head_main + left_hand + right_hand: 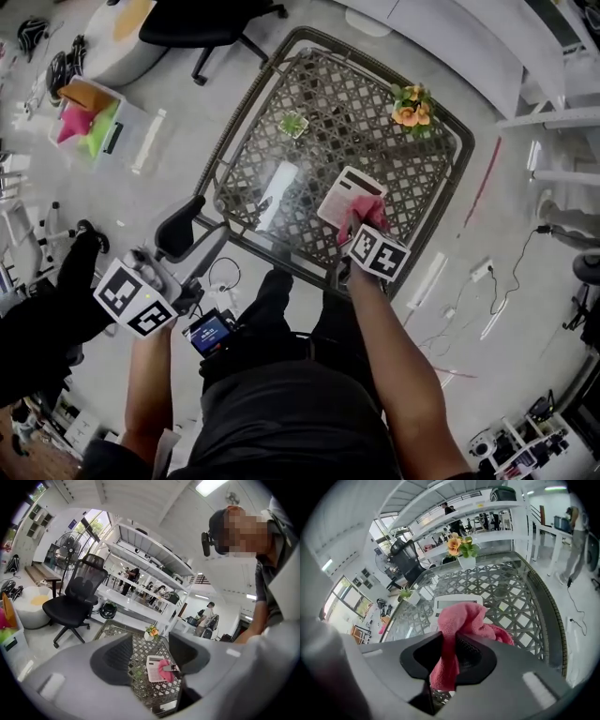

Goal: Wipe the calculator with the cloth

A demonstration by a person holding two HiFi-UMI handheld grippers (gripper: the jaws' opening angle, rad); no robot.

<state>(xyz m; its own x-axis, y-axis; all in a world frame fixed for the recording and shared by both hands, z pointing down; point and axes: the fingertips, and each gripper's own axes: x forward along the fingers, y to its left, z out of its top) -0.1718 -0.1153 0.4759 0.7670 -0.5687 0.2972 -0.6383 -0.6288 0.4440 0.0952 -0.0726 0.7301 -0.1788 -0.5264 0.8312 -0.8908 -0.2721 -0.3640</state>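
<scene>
Fuzzy terry cloth (461,618); smooth white plastic calculator (339,192); glossy glass table (347,122).

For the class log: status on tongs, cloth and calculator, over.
Right tongs shut on cloth, cloth over calculator. Left tongs open, empty. Nothing in the way.

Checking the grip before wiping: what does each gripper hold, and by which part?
The right gripper is shut on the pink cloth, pinching a bunched fold; the left gripper is open, empty.
</scene>
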